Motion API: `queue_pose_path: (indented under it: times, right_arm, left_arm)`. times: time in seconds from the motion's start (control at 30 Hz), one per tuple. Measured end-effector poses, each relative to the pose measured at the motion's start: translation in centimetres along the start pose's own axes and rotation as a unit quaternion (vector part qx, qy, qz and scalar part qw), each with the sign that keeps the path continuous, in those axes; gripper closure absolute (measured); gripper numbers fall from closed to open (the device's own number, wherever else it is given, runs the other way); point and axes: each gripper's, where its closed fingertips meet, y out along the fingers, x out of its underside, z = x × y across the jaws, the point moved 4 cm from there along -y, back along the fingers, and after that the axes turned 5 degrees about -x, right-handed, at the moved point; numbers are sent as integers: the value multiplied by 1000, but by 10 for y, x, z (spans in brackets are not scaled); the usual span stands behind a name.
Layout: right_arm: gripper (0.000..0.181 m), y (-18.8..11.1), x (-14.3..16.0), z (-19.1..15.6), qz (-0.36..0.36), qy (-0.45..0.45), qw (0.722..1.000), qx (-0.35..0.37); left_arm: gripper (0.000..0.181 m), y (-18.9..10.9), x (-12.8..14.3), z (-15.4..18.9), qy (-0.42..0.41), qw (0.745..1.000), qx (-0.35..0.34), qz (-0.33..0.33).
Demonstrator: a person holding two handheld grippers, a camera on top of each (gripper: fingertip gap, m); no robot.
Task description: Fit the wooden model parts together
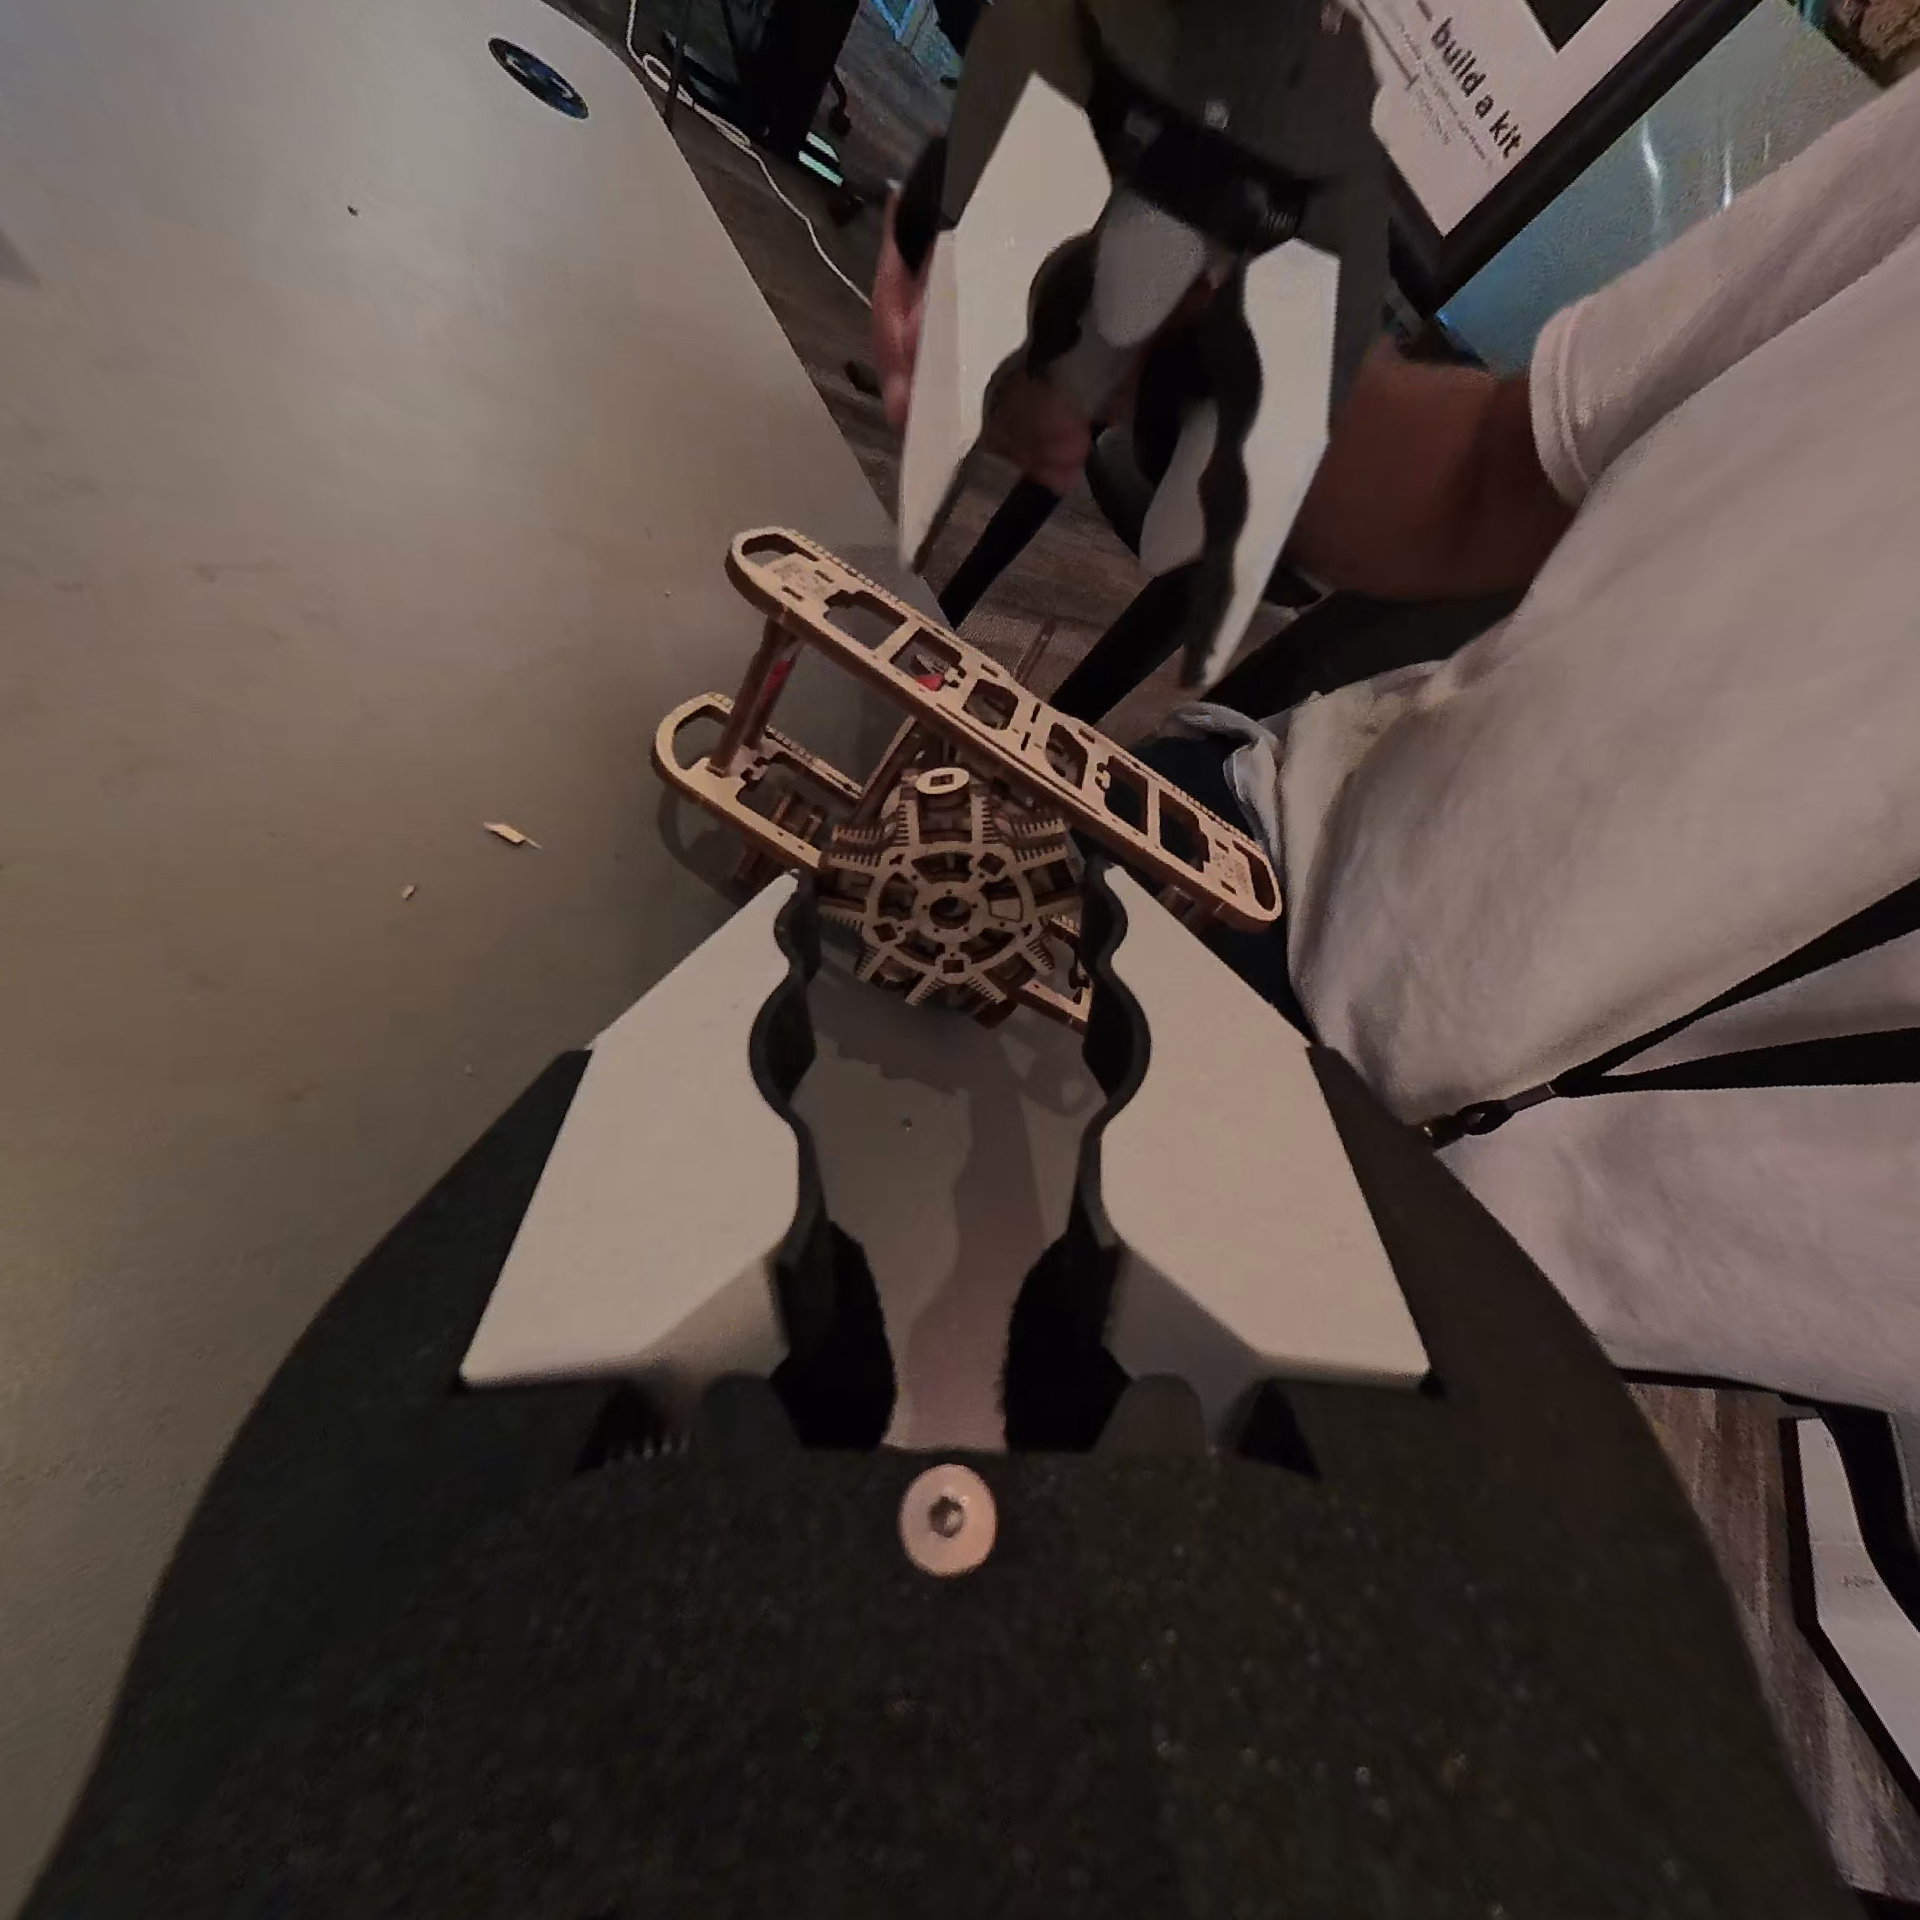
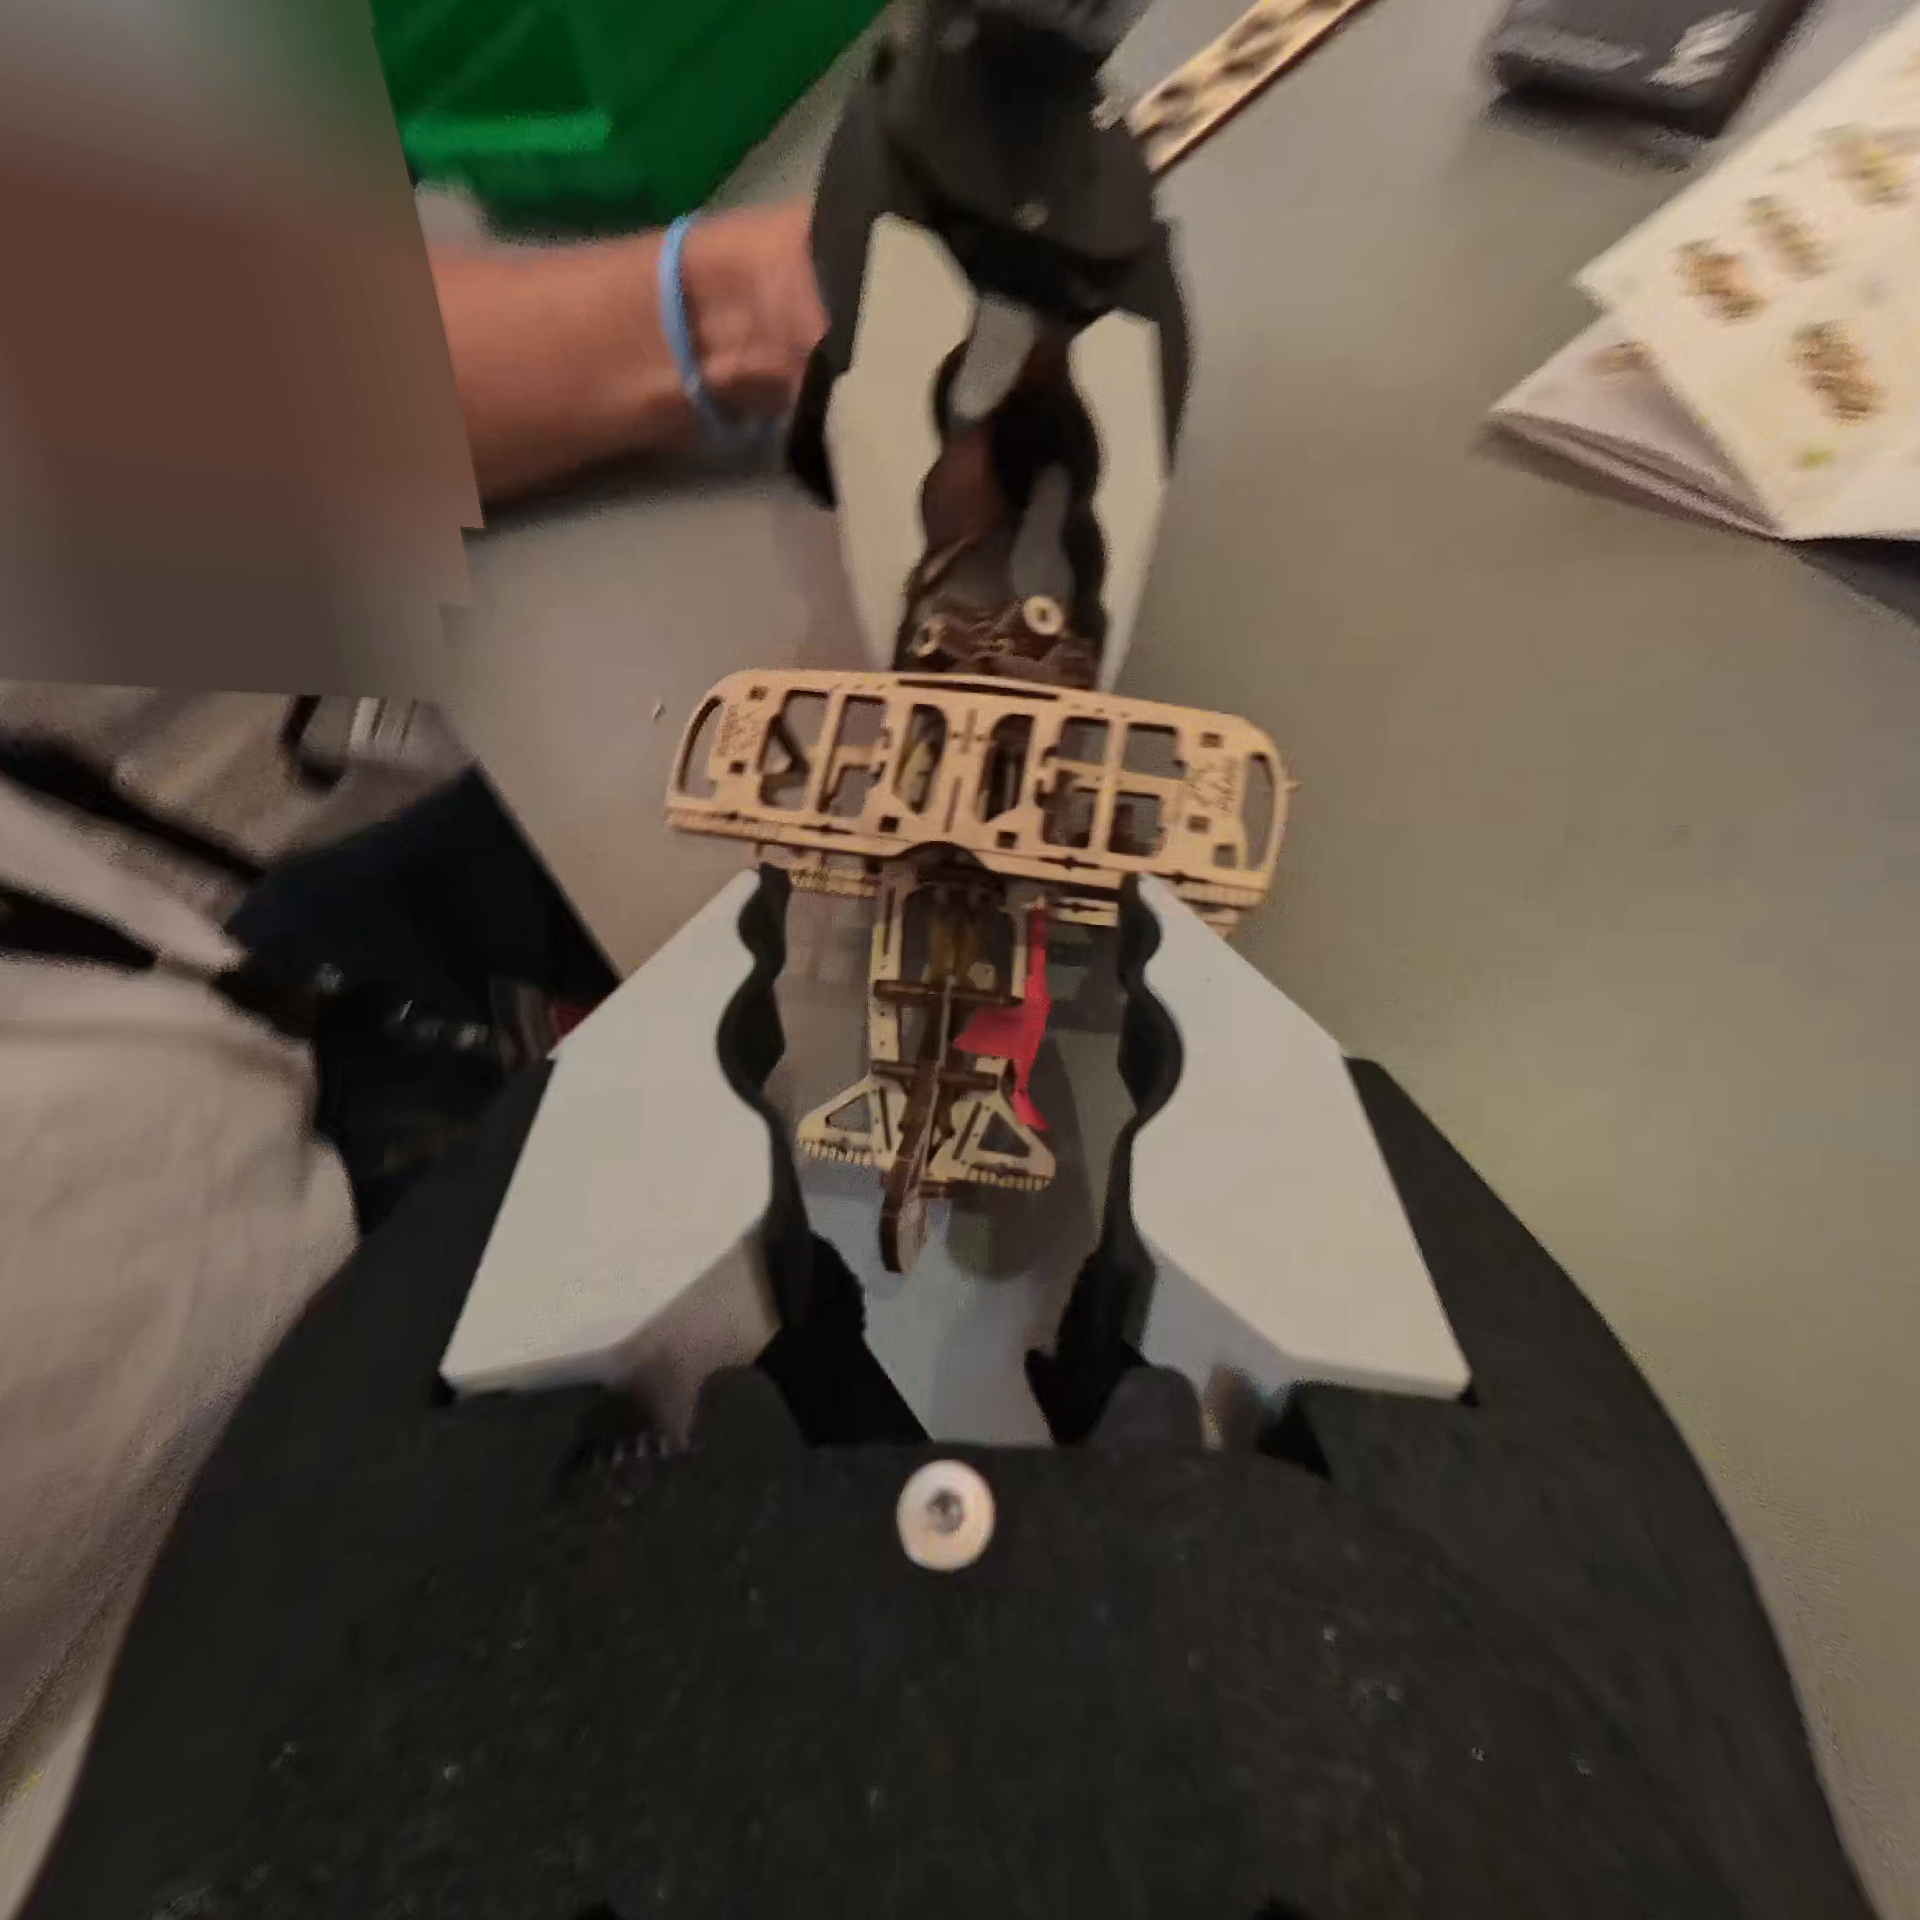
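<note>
Nearest to you in the left wrist view, your left claw (image 1: pixel 945 914) has its grey fingers either side of the round, finned nose (image 1: pixel 951 914) of the pale laser-cut wooden biplane model (image 1: pixel 987 790). The dark pads sit right against that nose on both sides, so it looks clamped on it.

The plane sits on the light grey counter (image 1: pixel 312 623), close to its edge, with the upper wing (image 1: pixel 997 717) tilted across the frame and the lower wing (image 1: pixel 727 769) poking out to the left. A couple of tiny wood chips (image 1: pixel 511 833) lie on the counter off to the left.

From the right wrist view you're looking at the plane from behind. Your right claw (image 2: pixel 945 904) is spread apart, with the tail fin and tailplane (image 2: pixel 925 1132) lying between the fingers and touching neither one. A small red scrap (image 2: pixel 1013 1039) sticks out of the fuselage just right of centre.

Past the wing, the left claw shows up again (image 2: pixel 997 644), closed on the front end, with a hand wearing a light blue wristband (image 2: pixel 681 332) behind it. Further back right on the counter there's a stack of printed instruction sheets (image 2: pixel 1766 364) and a strip of laser-cut wooden parts (image 2: pixel 1236 73), both blurry.
</note>
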Motion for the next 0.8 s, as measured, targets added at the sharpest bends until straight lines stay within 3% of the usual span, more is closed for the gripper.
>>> queue_pose_path:
  times: [0.07,0.23,0.33,0.47,0.53,0.67,0.8]
  right_arm:
    - [119,3,9,0,25,21,999,31]
    - [110,2,33,-5,-43,-37,991,122]
    - [109,-7,47,-16,-23,1,988,150]
    - [118,-8,60,-26,-1,6,982,190]
    - [129,-13,62,-23,-8,-8,967,254]
    - [142,-8,67,-38,74,2,973,217]
    - [154,-14,73,-33,119,8,978,170]
  left_arm:
    - [134,0,0,0,0,1000,0,0]
    - [134,1,1,0,3,1000,-4,-3]
    - [134,1,1,0,6,1000,-7,-3]
    - [134,1,1,0,5,1000,-10,-2]
    - [134,1,1,0,8,1000,-12,-1]
    - [134,1,2,2,9,1000,-10,-4]
    - [134,2,4,3,11,1000,-7,-10]
